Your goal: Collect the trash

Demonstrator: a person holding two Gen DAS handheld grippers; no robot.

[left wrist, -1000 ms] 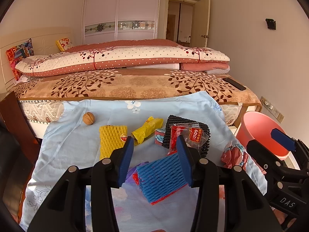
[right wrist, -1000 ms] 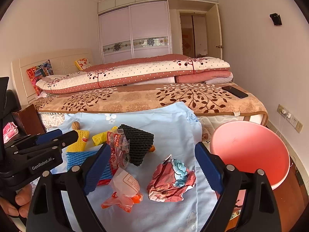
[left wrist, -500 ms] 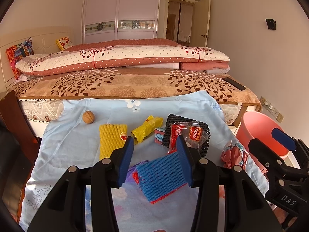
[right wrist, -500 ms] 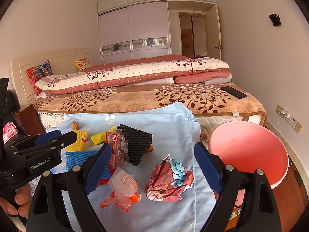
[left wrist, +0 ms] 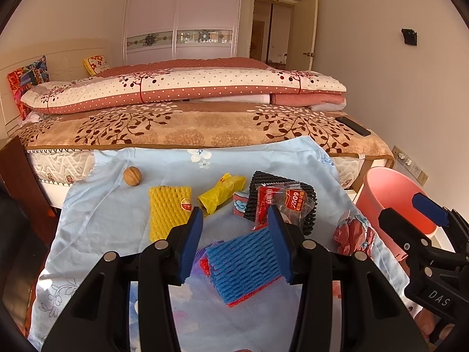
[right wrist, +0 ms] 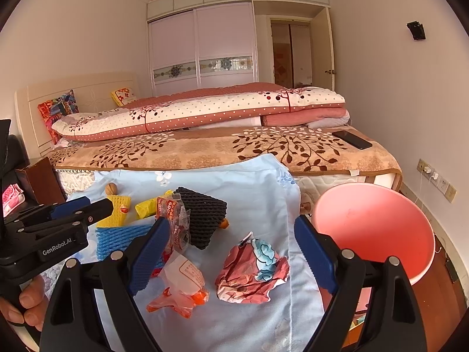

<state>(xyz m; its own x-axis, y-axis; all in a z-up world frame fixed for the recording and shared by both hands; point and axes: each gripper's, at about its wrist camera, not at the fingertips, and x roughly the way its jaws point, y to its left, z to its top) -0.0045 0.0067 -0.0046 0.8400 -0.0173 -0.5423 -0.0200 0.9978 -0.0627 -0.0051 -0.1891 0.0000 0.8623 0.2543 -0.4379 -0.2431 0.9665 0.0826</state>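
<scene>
My right gripper hangs wide apart over the crumpled red-and-blue paper wad; my left gripper, also apart, frames the blue foam net sleeve. The thin orange plastic wrapper just beside the wad could snag. The round pink plastic bin waits beyond the cloth's edge.

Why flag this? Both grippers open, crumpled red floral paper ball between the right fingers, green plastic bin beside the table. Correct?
One error: the round plastic bin is pink, not green, per the right wrist view. Right gripper and left gripper are open; the crumpled red floral paper ball lies between the right fingers.
</scene>
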